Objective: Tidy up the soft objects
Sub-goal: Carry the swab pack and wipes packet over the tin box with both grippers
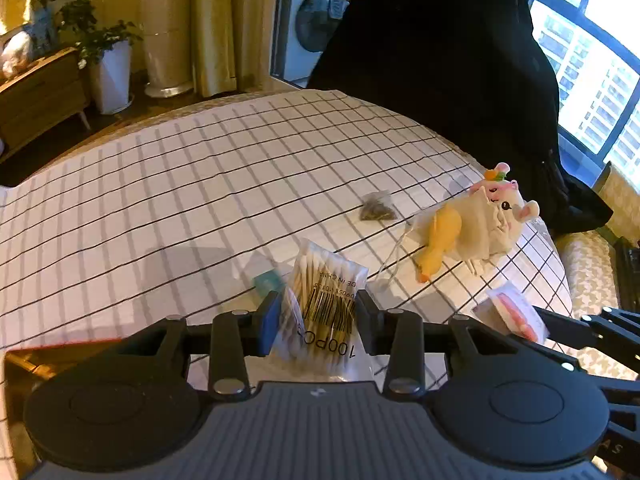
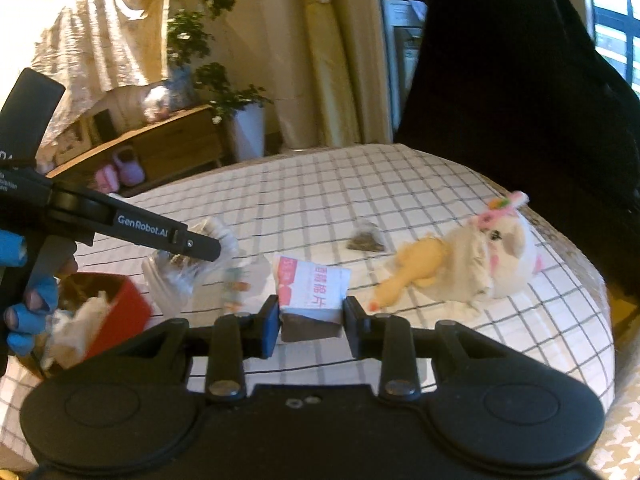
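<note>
My left gripper (image 1: 318,316) is shut on a clear bag of cotton swabs (image 1: 328,284), held above the checked bedspread (image 1: 180,184). In the right wrist view the left gripper (image 2: 196,252) shows at the left with that bag (image 2: 176,276), blurred. My right gripper (image 2: 312,322) is shut on a white packet with pink print (image 2: 314,286), also lifted off the bed. That packet (image 1: 514,312) shows at the right edge of the left wrist view. A white plush toy (image 2: 500,256) and a yellow soft toy (image 2: 416,272) lie together at the right of the bed.
A red box (image 2: 120,308) with white soft stuff in it stands at the bed's left edge. A small dark sachet (image 2: 366,240) and a small teal item (image 1: 266,280) lie on the bedspread. A person in black (image 2: 520,80) stands behind the bed. A gloved hand (image 2: 24,304) holds the left gripper.
</note>
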`<state>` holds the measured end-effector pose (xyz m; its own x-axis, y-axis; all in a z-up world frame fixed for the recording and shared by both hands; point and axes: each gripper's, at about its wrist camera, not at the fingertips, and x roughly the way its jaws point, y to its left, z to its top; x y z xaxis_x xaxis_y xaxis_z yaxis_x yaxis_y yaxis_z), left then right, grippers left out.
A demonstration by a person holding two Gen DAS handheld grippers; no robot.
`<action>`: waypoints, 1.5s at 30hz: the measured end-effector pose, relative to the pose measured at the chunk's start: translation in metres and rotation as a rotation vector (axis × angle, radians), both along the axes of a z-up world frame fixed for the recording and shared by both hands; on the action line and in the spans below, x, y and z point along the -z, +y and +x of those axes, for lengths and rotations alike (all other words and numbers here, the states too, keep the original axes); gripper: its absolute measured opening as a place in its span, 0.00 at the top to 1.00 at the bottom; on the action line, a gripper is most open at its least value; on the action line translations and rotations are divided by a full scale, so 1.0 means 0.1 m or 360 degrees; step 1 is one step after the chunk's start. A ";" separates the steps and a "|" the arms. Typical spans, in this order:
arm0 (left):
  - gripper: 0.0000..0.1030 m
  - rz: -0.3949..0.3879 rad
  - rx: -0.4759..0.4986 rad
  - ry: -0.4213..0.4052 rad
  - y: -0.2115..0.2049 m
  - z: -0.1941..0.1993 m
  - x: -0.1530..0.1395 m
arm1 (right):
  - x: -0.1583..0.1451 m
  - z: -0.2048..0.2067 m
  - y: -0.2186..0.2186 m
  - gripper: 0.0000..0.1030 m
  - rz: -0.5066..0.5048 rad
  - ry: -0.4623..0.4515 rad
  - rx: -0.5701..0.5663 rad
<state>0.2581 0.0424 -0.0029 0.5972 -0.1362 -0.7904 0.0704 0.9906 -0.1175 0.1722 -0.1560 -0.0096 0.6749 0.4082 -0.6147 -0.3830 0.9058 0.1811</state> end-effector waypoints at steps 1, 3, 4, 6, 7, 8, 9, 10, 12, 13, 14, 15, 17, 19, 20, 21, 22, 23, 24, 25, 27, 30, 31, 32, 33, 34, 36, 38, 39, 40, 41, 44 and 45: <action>0.62 0.0002 -0.0012 -0.0004 0.06 -0.07 -0.04 | -0.02 -0.03 0.05 0.69 0.0006 -0.0005 -0.0022; 0.62 0.0011 -0.0032 -0.0012 0.17 -0.17 -0.10 | -0.06 -0.08 0.17 0.69 0.0009 -0.0011 -0.0069; 0.62 0.0015 -0.0044 -0.0012 0.24 -0.23 -0.12 | -0.08 -0.11 0.23 0.69 0.0005 -0.0017 -0.0089; 0.62 0.0017 -0.0069 -0.0012 0.37 -0.33 -0.16 | -0.09 -0.16 0.39 0.69 -0.0012 -0.0024 -0.0146; 0.62 0.0019 -0.0087 -0.0011 0.45 -0.39 -0.18 | -0.10 -0.19 0.46 0.69 -0.0015 -0.0026 -0.0167; 0.62 0.0020 -0.0102 -0.0010 0.51 -0.42 -0.19 | -0.11 -0.22 0.54 0.69 -0.0021 -0.0029 -0.0197; 0.62 0.0023 -0.0120 -0.0013 0.59 -0.47 -0.20 | -0.12 -0.25 0.62 0.69 -0.0027 -0.0036 -0.0224; 0.62 0.0028 -0.0136 -0.0019 0.66 -0.52 -0.21 | -0.13 -0.28 0.69 0.69 -0.0030 -0.0044 -0.0245; 0.62 0.0036 -0.0172 -0.0020 0.82 -0.61 -0.22 | -0.16 -0.33 0.84 0.69 -0.0033 -0.0056 -0.0296; 0.62 0.0040 -0.0191 -0.0016 0.90 -0.64 -0.21 | -0.16 -0.36 0.90 0.69 -0.0035 -0.0060 -0.0318; 0.62 0.0046 -0.0213 -0.0011 0.98 -0.69 -0.21 | -0.17 -0.38 0.98 0.69 -0.0038 -0.0065 -0.0342; 0.62 0.0052 -0.0229 -0.0006 1.04 -0.71 -0.20 | -0.18 -0.40 1.05 0.69 -0.0039 -0.0065 -0.0363; 0.62 0.0060 -0.0264 0.0002 1.20 -0.78 -0.18 | -0.17 -0.44 1.17 0.69 -0.0039 -0.0056 -0.0406; 0.62 0.0063 -0.0291 0.0008 1.33 -0.84 -0.16 | -0.17 -0.48 1.32 0.69 -0.0051 -0.0054 -0.0450; 0.62 0.0065 -0.0304 0.0014 1.41 -0.86 -0.15 | -0.16 -0.50 1.38 0.69 -0.0061 -0.0054 -0.0473; 0.62 0.0068 -0.0313 0.0018 1.47 -0.88 -0.13 | -0.15 -0.52 1.44 0.69 -0.0070 -0.0051 -0.0495; 0.62 0.0072 -0.0323 0.0021 1.52 -0.91 -0.12 | -0.13 -0.53 1.50 0.69 -0.0078 -0.0047 -0.0516; 0.62 0.0080 -0.0336 0.0027 1.59 -0.93 -0.10 | -0.12 -0.55 1.57 0.69 -0.0086 -0.0039 -0.0544; 0.62 0.0085 -0.0348 0.0032 1.64 -0.94 -0.08 | -0.11 -0.57 1.64 0.69 -0.0095 -0.0032 -0.0568; 0.62 0.0086 -0.0359 0.0036 1.70 -0.95 -0.06 | -0.09 -0.59 1.70 0.69 -0.0105 -0.0030 -0.0589; 0.62 0.0094 -0.0381 0.0047 1.81 -0.95 -0.01 | -0.07 -0.62 1.82 0.68 -0.0115 -0.0025 -0.0636; 0.62 0.0104 -0.0391 0.0063 1.95 -0.91 0.09 | -0.02 -0.65 2.02 0.68 -0.0145 -0.0006 -0.0707; 0.62 0.0105 -0.0387 0.0070 1.99 -0.88 0.13 | -0.01 -0.67 2.08 0.68 -0.0154 0.0001 -0.0730; 0.62 0.0120 -0.0378 0.0073 2.02 -0.86 0.17 | 0.01 -0.68 2.14 0.68 -0.0168 0.0008 -0.0751; 0.62 0.0139 -0.0370 0.0077 2.04 -0.84 0.21 | 0.03 -0.68 2.19 0.68 -0.0176 0.0017 -0.0777; 0.62 0.0155 -0.0369 0.0083 2.07 -0.81 0.25 | 0.06 -0.68 2.26 0.68 -0.0176 0.0028 -0.0806; 0.62 0.0135 -0.0380 0.0109 2.13 -0.75 0.32 | 0.10 -0.68 2.37 0.68 -0.0196 0.0040 -0.0835; 0.62 0.0108 -0.0383 0.0120 2.17 -0.71 0.38 | 0.15 -0.68 2.48 0.68 -0.0220 0.0048 -0.0870; 0.62 0.0105 -0.0377 0.0126 2.17 -0.68 0.41 | 0.19 -0.67 2.53 0.68 -0.0230 0.0055 -0.0885; 0.62 0.0104 -0.0371 0.0126 2.18 -0.65 0.44 | 0.22 -0.66 2.56 0.68 -0.0245 0.0066 -0.0898; 0.62 0.0101 -0.0365 0.0126 2.18 -0.64 0.46 | 0.25 -0.65 2.60 0.68 -0.0259 0.0074 -0.0905; 0.62 0.0087 -0.0338 0.0124 2.17 -0.59 0.52 | 0.34 -0.62 2.68 0.68 -0.0291 0.0093 -0.0927; 0.62 0.0085 -0.0325 0.0116 2.16 -0.57 0.54 | 0.37 -0.61 2.69 0.68 -0.0297 0.0101 -0.0929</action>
<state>0.2008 0.2585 -0.0571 0.5490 0.0247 -0.8354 -0.1390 0.9883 -0.0621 0.1109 0.1126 -0.0465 0.3326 0.5811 -0.7428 -0.8188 0.5687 0.0783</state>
